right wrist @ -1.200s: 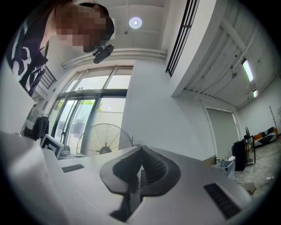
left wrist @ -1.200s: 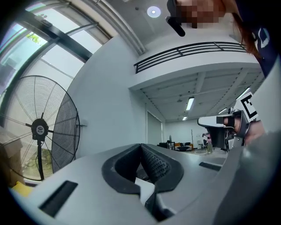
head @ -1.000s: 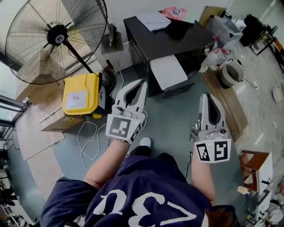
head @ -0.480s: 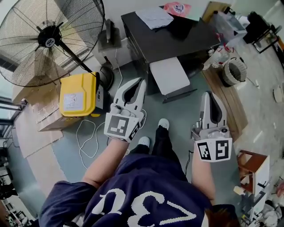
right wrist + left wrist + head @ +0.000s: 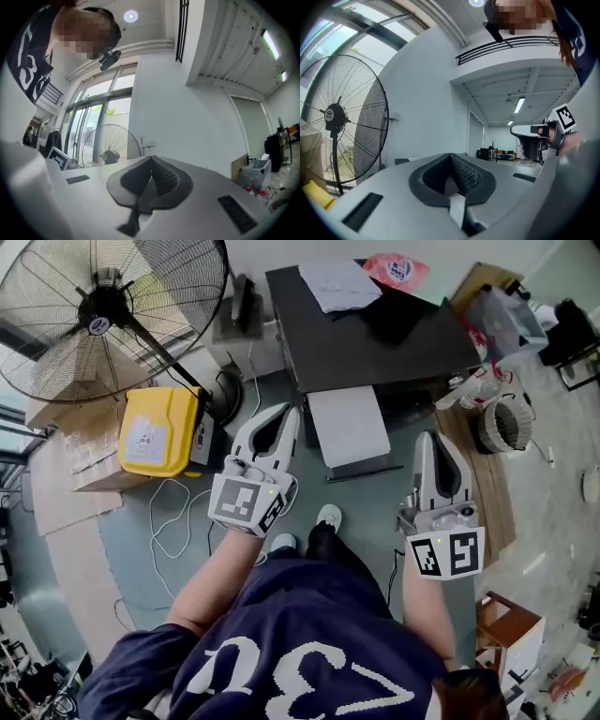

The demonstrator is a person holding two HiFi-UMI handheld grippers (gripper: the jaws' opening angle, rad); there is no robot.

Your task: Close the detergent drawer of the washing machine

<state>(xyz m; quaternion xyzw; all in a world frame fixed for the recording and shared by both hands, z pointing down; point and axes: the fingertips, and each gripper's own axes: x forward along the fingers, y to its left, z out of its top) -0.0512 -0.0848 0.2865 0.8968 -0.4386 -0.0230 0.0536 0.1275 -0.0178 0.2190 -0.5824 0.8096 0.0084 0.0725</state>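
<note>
In the head view a dark washing machine [image 5: 375, 334] stands ahead, seen from above, with papers on its top. A white panel [image 5: 349, 425] juts out from its front, low and towards me. My left gripper [image 5: 288, 412] is shut and empty, held in the air just left of that panel. My right gripper [image 5: 427, 437] is shut and empty too, to the panel's right. Neither touches the machine. In the left gripper view the left gripper [image 5: 451, 157] has its jaws together, and in the right gripper view so does the right gripper [image 5: 151, 161]; both views face a white wall.
A big floor fan [image 5: 103, 310] stands at the far left, with a yellow box [image 5: 155, 432] and loose white cables [image 5: 178, 521] below it. A wooden board [image 5: 478, 474] and a woven basket [image 5: 506, 423] lie right of the machine. The person's shoe [image 5: 328, 517] is on the grey floor.
The person has stepped towards the machine, one foot coming forward. Both shut grippers have travelled with the body, and the machine and its white panel now sit nearer their tips.
</note>
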